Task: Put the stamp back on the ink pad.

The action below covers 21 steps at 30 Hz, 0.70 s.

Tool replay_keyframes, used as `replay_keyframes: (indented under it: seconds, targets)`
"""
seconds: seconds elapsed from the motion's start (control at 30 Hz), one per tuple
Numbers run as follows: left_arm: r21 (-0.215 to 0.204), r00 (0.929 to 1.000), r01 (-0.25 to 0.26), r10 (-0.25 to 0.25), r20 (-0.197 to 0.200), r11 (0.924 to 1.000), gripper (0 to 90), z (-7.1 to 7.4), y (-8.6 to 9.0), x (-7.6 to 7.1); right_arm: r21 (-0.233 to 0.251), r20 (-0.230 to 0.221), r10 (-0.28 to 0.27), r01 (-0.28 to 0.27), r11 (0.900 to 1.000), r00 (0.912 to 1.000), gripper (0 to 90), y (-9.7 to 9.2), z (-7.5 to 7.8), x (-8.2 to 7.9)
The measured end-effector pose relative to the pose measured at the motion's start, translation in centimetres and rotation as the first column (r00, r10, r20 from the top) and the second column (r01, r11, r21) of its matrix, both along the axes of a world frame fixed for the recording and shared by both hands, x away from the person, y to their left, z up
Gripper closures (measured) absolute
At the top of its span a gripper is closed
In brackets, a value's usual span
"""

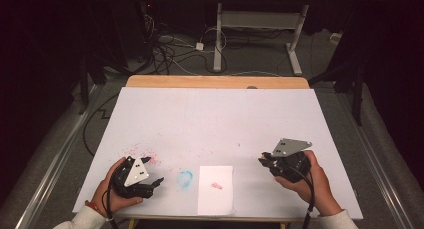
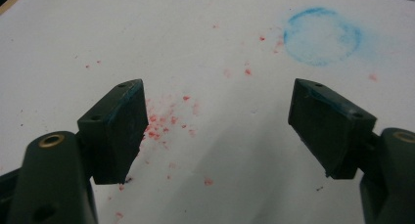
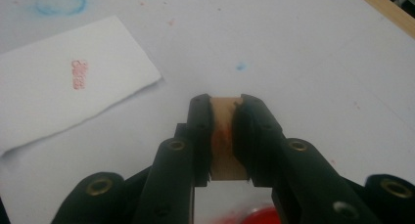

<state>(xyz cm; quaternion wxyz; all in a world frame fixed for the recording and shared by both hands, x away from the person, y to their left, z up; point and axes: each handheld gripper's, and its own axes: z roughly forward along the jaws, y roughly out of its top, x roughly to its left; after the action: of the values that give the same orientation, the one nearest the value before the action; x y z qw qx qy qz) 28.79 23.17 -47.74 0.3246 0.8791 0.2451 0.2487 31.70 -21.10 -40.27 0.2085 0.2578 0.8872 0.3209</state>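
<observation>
My right gripper (image 1: 266, 161) (image 3: 225, 105) hovers over the table's right side, shut on a small wooden block (image 3: 224, 136) with a red smear on its face. To its left lies a white paper sheet (image 1: 216, 190) (image 3: 58, 97) near the front edge, carrying a small red stamped mark (image 1: 216, 185) (image 3: 80, 74). My left gripper (image 1: 154, 172) (image 2: 218, 121) rests low at the front left, open, with nothing between its jaws. Its pads (image 2: 122, 121) show blue smears.
A blue ring stain (image 1: 185, 178) (image 2: 320, 35) sits between the left gripper and the sheet. Red specks (image 1: 142, 151) (image 2: 159, 126) dot the white table cover (image 1: 215, 114). A wooden table edge (image 1: 215, 81) runs along the back. Something red (image 3: 252, 216) shows under the right jaws.
</observation>
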Motion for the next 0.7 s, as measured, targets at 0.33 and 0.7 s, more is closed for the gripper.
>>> replay_keyframes:
  seconds: [0.33,0.7]
  targets:
    - [0.009,1.0000,0.001,-0.001,-0.003,1.0000,21.8,0.0,-0.2,0.0,-0.036,-0.021,-0.094,0.094,0.9950,0.9953,76.1,-3.3,-1.4,0.1]
    - [0.011,1.0000,0.004,-0.004,-0.005,0.9999,21.8,-0.1,-0.3,0.1,-0.078,-0.049,-0.161,0.157,0.9844,0.9857,76.1,-5.5,-2.9,0.4]
